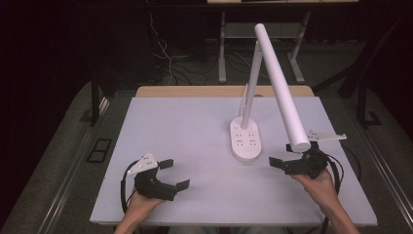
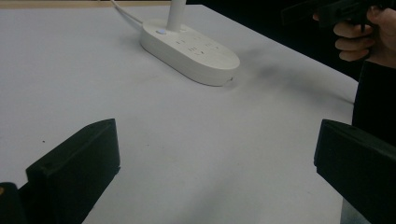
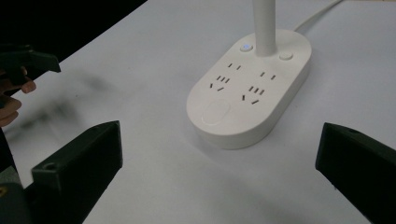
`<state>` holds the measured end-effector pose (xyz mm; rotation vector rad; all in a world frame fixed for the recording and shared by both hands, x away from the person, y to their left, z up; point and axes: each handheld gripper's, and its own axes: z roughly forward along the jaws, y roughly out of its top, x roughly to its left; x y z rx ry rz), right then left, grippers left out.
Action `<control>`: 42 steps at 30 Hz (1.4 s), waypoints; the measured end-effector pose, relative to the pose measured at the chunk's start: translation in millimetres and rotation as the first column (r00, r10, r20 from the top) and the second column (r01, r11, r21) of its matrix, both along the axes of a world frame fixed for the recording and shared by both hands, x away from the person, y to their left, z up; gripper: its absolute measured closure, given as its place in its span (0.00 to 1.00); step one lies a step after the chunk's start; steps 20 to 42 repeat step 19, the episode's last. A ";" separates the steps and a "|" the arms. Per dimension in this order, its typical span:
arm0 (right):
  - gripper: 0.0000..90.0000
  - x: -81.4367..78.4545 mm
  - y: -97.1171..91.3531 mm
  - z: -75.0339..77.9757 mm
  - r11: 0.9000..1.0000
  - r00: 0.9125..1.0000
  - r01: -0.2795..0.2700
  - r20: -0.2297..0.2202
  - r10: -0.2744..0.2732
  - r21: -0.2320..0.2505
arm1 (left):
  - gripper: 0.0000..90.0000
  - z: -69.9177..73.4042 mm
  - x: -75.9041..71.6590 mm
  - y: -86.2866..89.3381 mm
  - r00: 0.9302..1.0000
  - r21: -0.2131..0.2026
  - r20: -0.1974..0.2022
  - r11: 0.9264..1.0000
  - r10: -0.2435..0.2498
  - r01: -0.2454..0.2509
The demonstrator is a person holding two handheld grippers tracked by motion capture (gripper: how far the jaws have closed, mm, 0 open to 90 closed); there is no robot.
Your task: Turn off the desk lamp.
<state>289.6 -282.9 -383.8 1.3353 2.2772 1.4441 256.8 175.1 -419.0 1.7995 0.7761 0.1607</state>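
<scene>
Right gripper (image 1: 285, 161): held low beside lamp base, jaws spread, grasping nothing.
Left gripper (image 1: 171, 173): resting near table edge, jaws released.
White plastic desk lamp (image 1: 246, 139): upright, oval socket base, tubular head.

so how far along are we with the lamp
Done: the white desk lamp stands upright on the table, its arm raised.
In hand: nothing; the left claw and right claw are open, apart from the lamp base.
Left: I can't tell whether any step remains.
</scene>
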 end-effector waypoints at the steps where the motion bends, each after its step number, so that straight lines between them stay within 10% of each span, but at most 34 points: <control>1: 0.01 -2.7 -1.1 -1.3 1.000 1.000 -0.003 0.000 0.003 0.002 | 0.00 0.0 0.0 -0.1 1.000 0.000 0.000 1.000 0.000 0.000; 17: 0.01 -35.0 -8.0 -27.8 1.000 1.000 0.008 0.011 -0.008 0.000 | 0.00 -0.5 -0.1 -0.6 1.000 0.005 -0.006 1.000 0.002 -0.002; 42: 0.01 -35.7 -8.7 -31.0 1.000 1.000 0.008 0.012 -0.008 -0.007 | 0.00 -0.4 0.1 -0.2 1.000 0.008 -0.007 1.000 0.003 -0.003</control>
